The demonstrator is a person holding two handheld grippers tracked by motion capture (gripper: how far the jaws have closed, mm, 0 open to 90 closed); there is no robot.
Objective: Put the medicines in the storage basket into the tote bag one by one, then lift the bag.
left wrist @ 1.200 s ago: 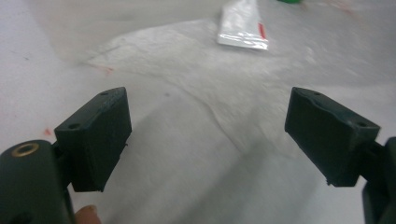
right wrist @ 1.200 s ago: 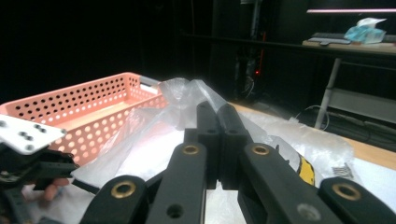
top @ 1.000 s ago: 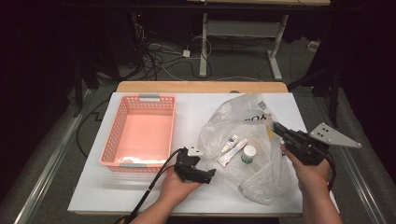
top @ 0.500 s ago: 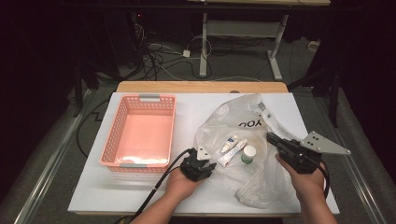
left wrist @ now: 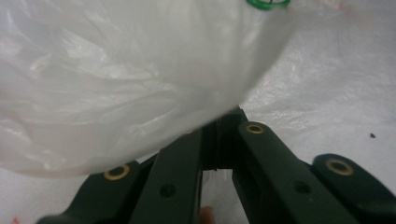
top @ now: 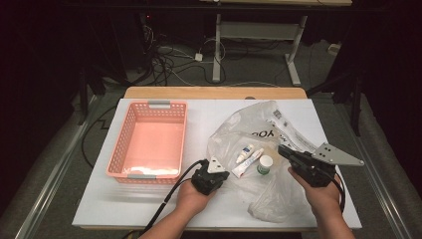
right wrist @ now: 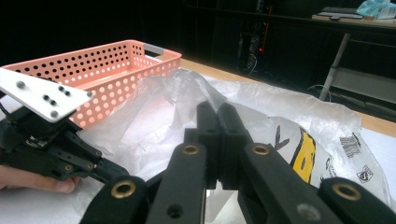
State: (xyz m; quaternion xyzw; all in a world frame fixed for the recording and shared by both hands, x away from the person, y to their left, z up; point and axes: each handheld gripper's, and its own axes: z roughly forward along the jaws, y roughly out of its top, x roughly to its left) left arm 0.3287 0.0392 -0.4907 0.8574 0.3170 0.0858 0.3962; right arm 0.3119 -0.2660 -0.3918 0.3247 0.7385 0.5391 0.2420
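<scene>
In the high view, the left hand-held gripper (top: 215,172), low centre, has just been closing its jaws and is now pinching the bag's (top: 268,144) left edge; a second ago it was sitting open and further left, so the bag is probably being held open to get its contents out. The right hand-held gripper (top: 286,152) is gripping the bag's right side, jaws together. Two tubes (top: 247,159) and a jar (top: 264,165) are lying inside, the basket (top: 149,149) standing at left on the worktop (top: 199,119).

In the left gripper view, its jaws are meeting under bag (left wrist: 116,84) film.

In the right gripper view, the jaws are clamping bag (right wrist: 280,116) film at centre; the left hand-held gripper (right wrist: 109,172) is showing lower left.
</scene>
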